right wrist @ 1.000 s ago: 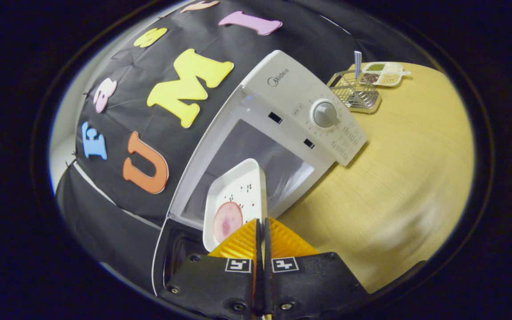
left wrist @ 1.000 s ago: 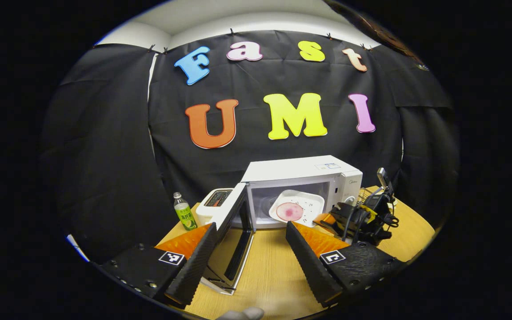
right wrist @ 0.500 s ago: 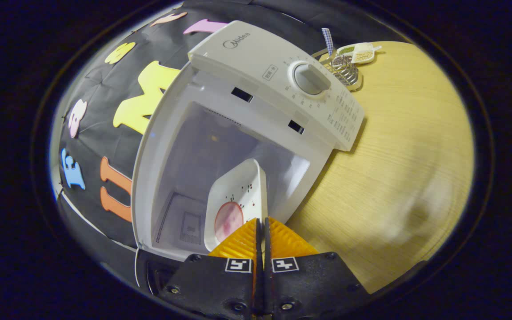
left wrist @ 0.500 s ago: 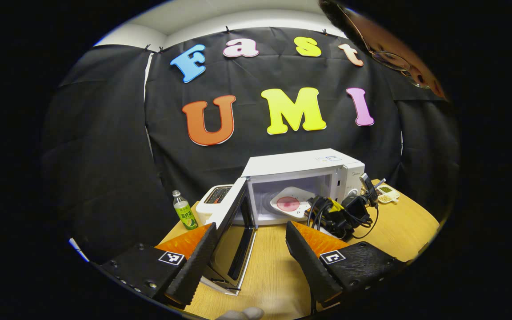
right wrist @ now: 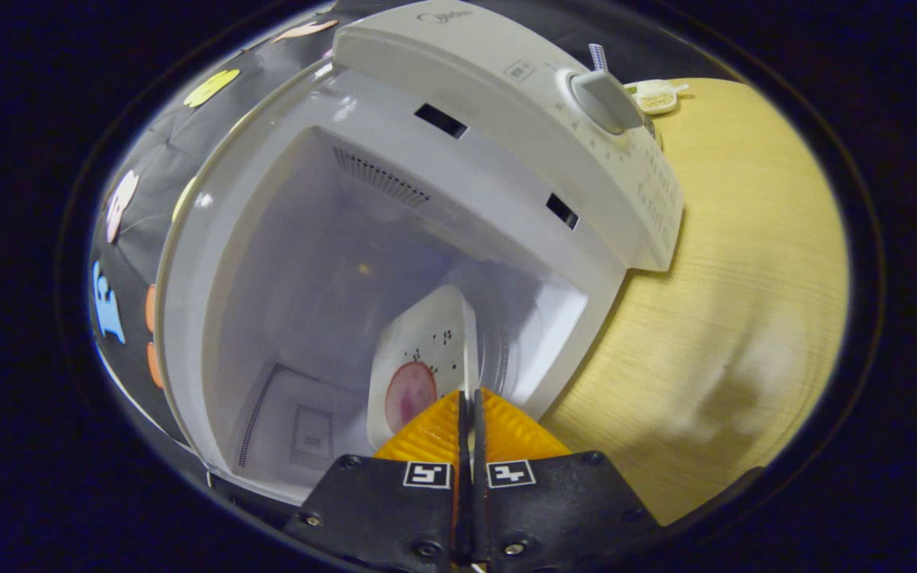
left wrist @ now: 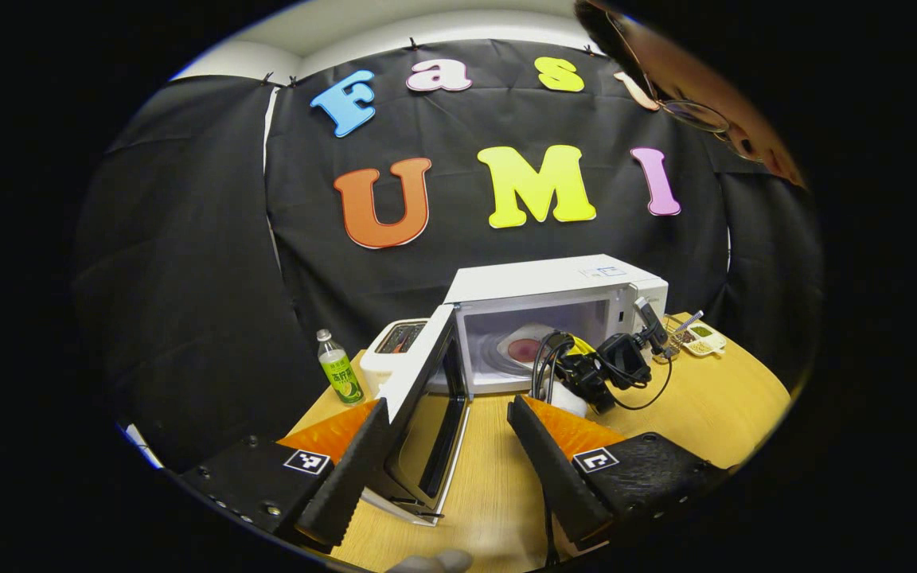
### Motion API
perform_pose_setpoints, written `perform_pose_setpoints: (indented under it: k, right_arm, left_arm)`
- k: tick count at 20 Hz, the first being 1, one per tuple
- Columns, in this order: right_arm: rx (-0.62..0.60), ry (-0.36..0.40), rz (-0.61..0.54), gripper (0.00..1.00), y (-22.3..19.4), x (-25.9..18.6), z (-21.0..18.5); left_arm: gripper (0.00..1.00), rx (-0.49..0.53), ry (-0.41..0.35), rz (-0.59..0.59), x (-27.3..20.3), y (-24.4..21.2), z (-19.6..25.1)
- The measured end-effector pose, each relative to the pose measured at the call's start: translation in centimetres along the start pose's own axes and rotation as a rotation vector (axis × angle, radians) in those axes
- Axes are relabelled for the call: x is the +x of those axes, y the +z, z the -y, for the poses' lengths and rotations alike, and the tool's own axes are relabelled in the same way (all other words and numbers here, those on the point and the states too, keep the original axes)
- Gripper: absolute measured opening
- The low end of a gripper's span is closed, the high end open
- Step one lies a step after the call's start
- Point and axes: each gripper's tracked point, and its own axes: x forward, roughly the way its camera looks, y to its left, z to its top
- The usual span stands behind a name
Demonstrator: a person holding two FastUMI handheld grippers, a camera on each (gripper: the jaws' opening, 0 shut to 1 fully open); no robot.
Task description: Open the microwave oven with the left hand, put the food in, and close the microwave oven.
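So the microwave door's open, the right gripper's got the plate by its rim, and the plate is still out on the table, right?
Not quite: the plate is already inside the microwave cavity, as the right gripper view shows. The door is open, and the right gripper pinches the plate's rim.

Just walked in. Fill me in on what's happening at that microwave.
A person is loading food into the microwave using hand-held tongs. The right tongs are shut on the rim of a white plate with a pink slice of food on it, and the plate is inside the oven. The door stands wide open. The left tongs are open, holding nothing, back from the oven over the wooden table. The plate is not yet released and the door not yet shut.
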Motion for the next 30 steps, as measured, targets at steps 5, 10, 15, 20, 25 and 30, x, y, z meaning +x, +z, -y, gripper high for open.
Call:
perform_pose_setpoints:
  k: [5, 10, 15, 20, 25, 30]
  right_arm:
    - [-0.017, 0.057, 0.006, 0.12, 0.9, -1.2, -1.3]
    - [-0.214, 0.166, 0.081, 0.61, 3.9, -6.5, -4.3]
    - [-0.471, 0.181, 0.036, 0.87, 8.2, -11.6, -4.6]
    - [-0.759, 0.197, 0.089, 0.89, 16.0, -18.3, -3.9]
    - [-0.958, 0.183, 0.139, 1.00, 22.5, -25.9, -1.8]
    - [-1.027, 0.127, 0.153, 1.00, 27.0, -30.9, 1.6]
  left_arm:
    - [0.95, 0.003, 0.005, 0.012, -0.1, 0.1, -0.4]
    - [0.95, 0.011, 0.024, 0.034, -0.1, 1.2, -1.2]
    - [0.95, 0.007, 0.003, 0.071, -0.3, 4.4, -0.5]
    - [0.95, 0.000, -0.047, 0.116, -0.4, 6.9, 1.3]
    - [0.95, -0.017, -0.099, 0.169, -0.3, 9.1, 3.8]
    - [0.91, -0.057, -0.123, 0.206, -0.4, 10.2, 5.9]
